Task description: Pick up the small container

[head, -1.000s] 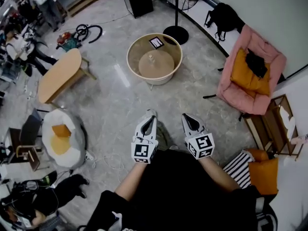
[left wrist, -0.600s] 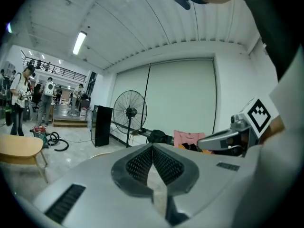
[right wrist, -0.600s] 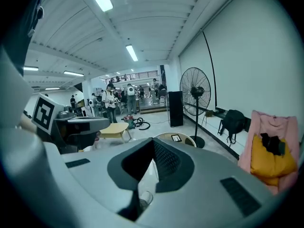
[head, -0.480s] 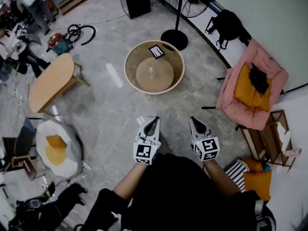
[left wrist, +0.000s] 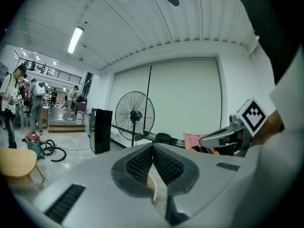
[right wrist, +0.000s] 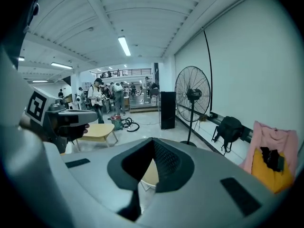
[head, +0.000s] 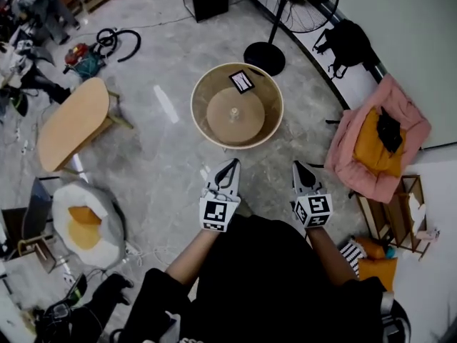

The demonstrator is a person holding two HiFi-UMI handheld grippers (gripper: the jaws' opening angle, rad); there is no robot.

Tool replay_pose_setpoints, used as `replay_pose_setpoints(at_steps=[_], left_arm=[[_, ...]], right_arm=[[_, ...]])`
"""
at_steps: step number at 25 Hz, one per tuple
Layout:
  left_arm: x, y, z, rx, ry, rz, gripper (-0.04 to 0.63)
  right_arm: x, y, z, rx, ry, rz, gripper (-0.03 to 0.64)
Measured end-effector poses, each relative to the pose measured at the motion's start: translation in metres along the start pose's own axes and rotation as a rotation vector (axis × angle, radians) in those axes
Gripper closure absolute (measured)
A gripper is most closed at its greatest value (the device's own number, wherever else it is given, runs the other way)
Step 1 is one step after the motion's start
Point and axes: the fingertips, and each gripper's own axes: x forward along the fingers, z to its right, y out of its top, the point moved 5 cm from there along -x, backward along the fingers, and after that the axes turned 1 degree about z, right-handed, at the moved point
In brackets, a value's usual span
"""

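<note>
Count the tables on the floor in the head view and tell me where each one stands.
2. The round table stands mid-floor at the picture's centre; the oval wooden table stands to its left. Clutter at the left edge may hide more.

- The left gripper [head: 230, 166] is held out in front of the torso [head: 268, 284], pointing forward and slightly down.
- Its jaws are closed tip to tip, with nothing between them.
- The right gripper [head: 299, 166] is held beside it, roughly parallel, with a gap left between the two, and is tipped a little more downward.
- Its jaws are likewise brought together and empty.
- A marker cube [head: 217, 214] is carried at the rear of each gripper, next to the hand.
- The left forearm [head: 190, 261] and right forearm [head: 323, 252] are bare and extended from the black-clad torso.
- Each gripper is seen at the edge of the other's gripper view.
</note>
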Motion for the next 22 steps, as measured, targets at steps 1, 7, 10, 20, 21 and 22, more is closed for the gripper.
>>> replay_pose_setpoints(at_steps=[1, 7, 10, 20, 21, 22], left_arm=[[0.002, 0.003, -0.009, -0.006, 0.004, 0.003, 0.575], [0.015, 0.015, -0.071, -0.027, 0.036, 0.012, 0.575], [0.025, 0.015, -0.103, -0.046, 0.048, 0.012, 0.575], [0.045, 0.018, -0.165, -0.074, 0.088, 0.069, 0.575], [0.045, 0.017, -0.167, -0.086, 0.097, 0.073, 0.575], [0.044, 0.014, -0.170, -0.097, 0.106, 0.075, 0.575]], right_arm=[[0.006, 0.006, -0.002, -0.005, 0.000, 0.000, 0.601], [0.054, 0.030, -0.013, -0.021, -0.014, -0.028, 0.601], [0.082, 0.046, -0.021, -0.039, -0.015, -0.030, 0.601], [0.132, 0.060, -0.030, -0.071, -0.016, -0.068, 0.601], [0.136, 0.060, -0.031, -0.075, -0.009, -0.070, 0.601], [0.140, 0.061, -0.031, -0.076, -0.001, -0.067, 0.601]])
